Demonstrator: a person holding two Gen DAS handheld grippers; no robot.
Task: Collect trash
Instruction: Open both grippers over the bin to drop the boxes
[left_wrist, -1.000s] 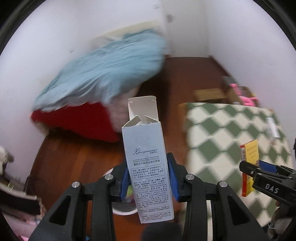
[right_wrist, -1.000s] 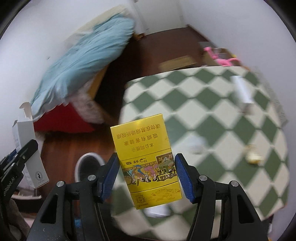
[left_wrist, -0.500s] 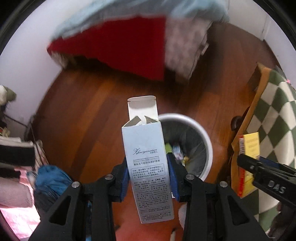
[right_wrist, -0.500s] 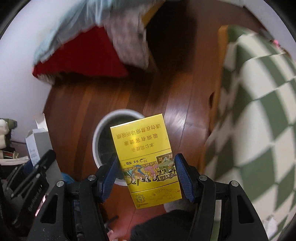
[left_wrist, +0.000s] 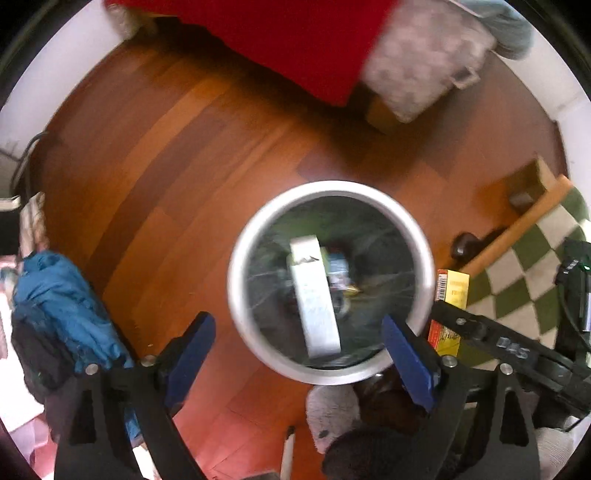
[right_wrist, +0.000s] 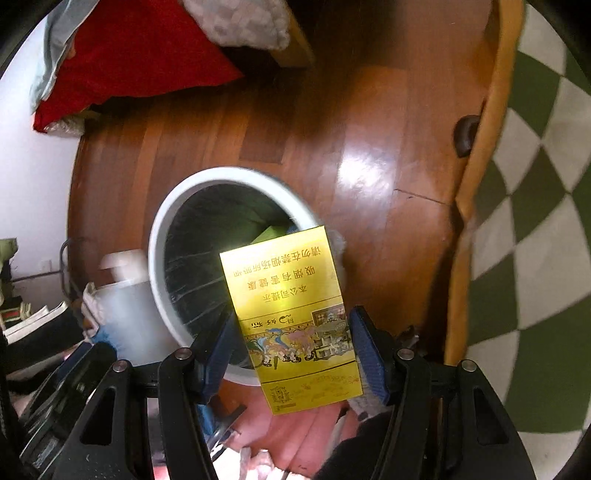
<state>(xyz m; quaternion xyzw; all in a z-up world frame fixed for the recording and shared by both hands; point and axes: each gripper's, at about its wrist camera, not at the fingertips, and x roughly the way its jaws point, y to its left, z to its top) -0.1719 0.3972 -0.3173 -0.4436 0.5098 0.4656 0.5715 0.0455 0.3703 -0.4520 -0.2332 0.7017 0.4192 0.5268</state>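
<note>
A round white trash bin (left_wrist: 421, 280) stands on the wood floor below both grippers; it also shows in the right wrist view (right_wrist: 162, 229). My left gripper (left_wrist: 299, 354) is open and empty above the bin. A white carton (left_wrist: 314, 295), blurred, is in the bin's opening, in the air or among the trash. In the right wrist view the same carton (right_wrist: 122, 306) is a white blur beside the bin. My right gripper (right_wrist: 291, 354) is shut on a yellow cigarette box (right_wrist: 291, 314), held tilted over the bin's right edge. The box shows in the left wrist view (left_wrist: 452, 295).
A table with a green-and-white checked cloth (right_wrist: 535, 221) stands right of the bin, its wooden edge (right_wrist: 476, 177) close by. A red blanket (left_wrist: 295, 40) and grey bedding (left_wrist: 424, 59) hang at the far side. Blue clothing (left_wrist: 62, 306) lies at the left.
My left gripper has opened and let go of the white carton, which is dropping into the bin. Both grippers have moved closer over the bin. The right still holds the yellow box.
</note>
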